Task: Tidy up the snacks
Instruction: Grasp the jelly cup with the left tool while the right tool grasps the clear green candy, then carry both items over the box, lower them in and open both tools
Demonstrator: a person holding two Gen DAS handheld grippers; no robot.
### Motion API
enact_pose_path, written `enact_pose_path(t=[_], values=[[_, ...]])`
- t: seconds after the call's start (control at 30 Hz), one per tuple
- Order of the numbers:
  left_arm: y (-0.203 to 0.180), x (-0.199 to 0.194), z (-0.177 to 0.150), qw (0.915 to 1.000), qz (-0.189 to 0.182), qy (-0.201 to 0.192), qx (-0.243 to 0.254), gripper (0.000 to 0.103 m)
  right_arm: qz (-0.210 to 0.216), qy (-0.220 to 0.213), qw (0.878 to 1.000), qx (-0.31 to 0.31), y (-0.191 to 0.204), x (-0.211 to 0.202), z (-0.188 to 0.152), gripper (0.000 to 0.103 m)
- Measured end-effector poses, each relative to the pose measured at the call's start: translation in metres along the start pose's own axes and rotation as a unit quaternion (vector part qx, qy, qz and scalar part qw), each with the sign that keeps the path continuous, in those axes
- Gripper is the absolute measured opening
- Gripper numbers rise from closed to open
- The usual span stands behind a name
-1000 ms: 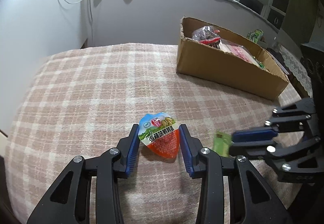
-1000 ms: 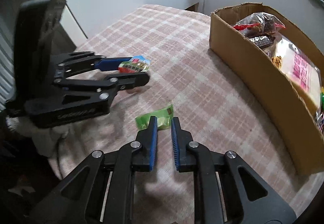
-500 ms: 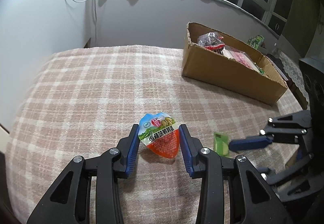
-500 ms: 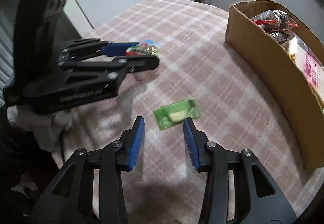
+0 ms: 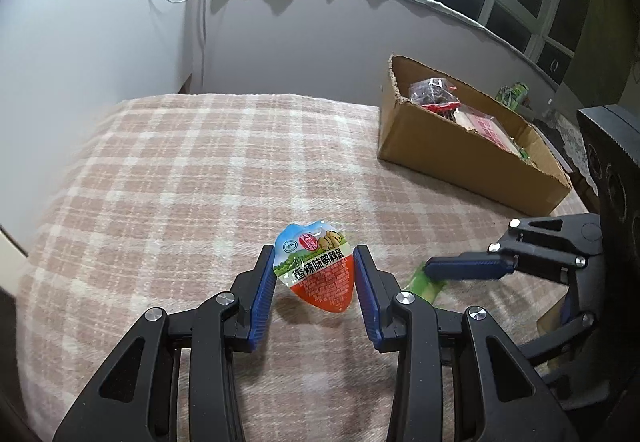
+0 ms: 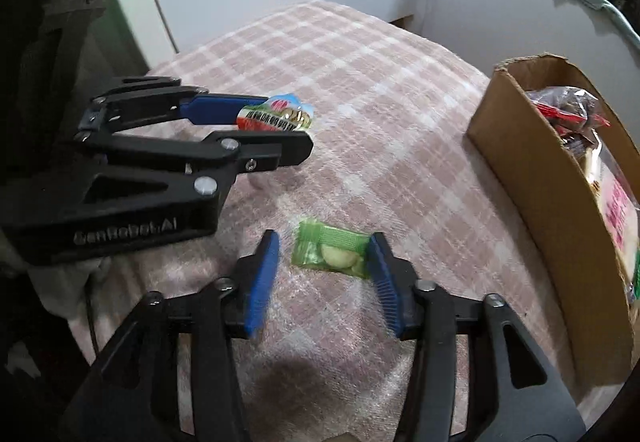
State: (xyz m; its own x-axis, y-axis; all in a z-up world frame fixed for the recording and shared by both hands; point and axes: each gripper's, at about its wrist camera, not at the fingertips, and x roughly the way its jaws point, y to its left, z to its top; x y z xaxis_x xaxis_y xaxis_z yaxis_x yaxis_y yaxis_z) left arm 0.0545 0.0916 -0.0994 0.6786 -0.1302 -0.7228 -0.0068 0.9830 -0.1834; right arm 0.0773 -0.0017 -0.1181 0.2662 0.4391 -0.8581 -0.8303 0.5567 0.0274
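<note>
the left hand-held gripper (image 5: 316, 278) clamps the heart-shaped snack pack (image 5: 318, 270) (lifted, ready for the cardboard box (image 5: 460, 150)); the right hand-held gripper (image 6: 324, 262) has just been opening, straddling the green candy (image 6: 332, 254) unpinched.

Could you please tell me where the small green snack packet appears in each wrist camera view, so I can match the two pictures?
Left wrist view: green packet at lower right, mostly hidden behind the right gripper.
Right wrist view: lower centre, flat on the checked cloth, between the right gripper's open fingers.
Shared landmark: the cardboard box, at right in both views.
</note>
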Motion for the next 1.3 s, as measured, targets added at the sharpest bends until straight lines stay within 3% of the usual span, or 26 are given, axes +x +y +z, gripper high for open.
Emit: enact_pose_path(t=[0.1, 0.4, 0.47, 0.57, 0.6, 0.83, 1.0, 1.3], values=[[0.000, 0.000, 0.000, 1.0000, -0.002, 0.000, 0.001, 0.037, 0.002, -0.005, 1.000, -0.026, -0.002, 0.000, -0.002, 0.064], [0.001, 0.001, 0.000, 1.0000, 0.000, 0.002, -0.001, 0.037, 0.014, -0.002, 0.998, -0.069, 0.002, 0.009, 0.006, 0.063], [0.000, 0.002, 0.000, 1.0000, -0.001, 0.002, 0.000, 0.037, 0.019, 0.001, 0.998, -0.066, 0.002, 0.007, 0.005, 0.055], [0.000, 0.002, 0.000, 1.0000, -0.001, 0.002, 0.001, 0.037, 0.021, 0.008, 0.999, -0.049, -0.003, 0.002, 0.002, 0.029], [0.000, 0.001, 0.000, 1.0000, -0.001, 0.001, 0.002, 0.037, 0.026, 0.007, 0.999, -0.045, -0.004, 0.000, 0.000, 0.025], [-0.001, 0.000, -0.001, 1.0000, 0.001, -0.001, 0.004, 0.037, 0.035, 0.001, 0.999, -0.027, -0.010, -0.004, -0.002, 0.021], [-0.001, -0.001, -0.001, 1.0000, 0.000, -0.004, 0.004, 0.037, 0.030, -0.012, 0.999, 0.000, -0.021, -0.012, -0.003, 0.008], [-0.007, -0.007, 0.003, 0.9998, -0.005, -0.017, 0.006, 0.037, 0.025, -0.037, 0.998, 0.047, -0.044, -0.028, -0.005, 0.006]])
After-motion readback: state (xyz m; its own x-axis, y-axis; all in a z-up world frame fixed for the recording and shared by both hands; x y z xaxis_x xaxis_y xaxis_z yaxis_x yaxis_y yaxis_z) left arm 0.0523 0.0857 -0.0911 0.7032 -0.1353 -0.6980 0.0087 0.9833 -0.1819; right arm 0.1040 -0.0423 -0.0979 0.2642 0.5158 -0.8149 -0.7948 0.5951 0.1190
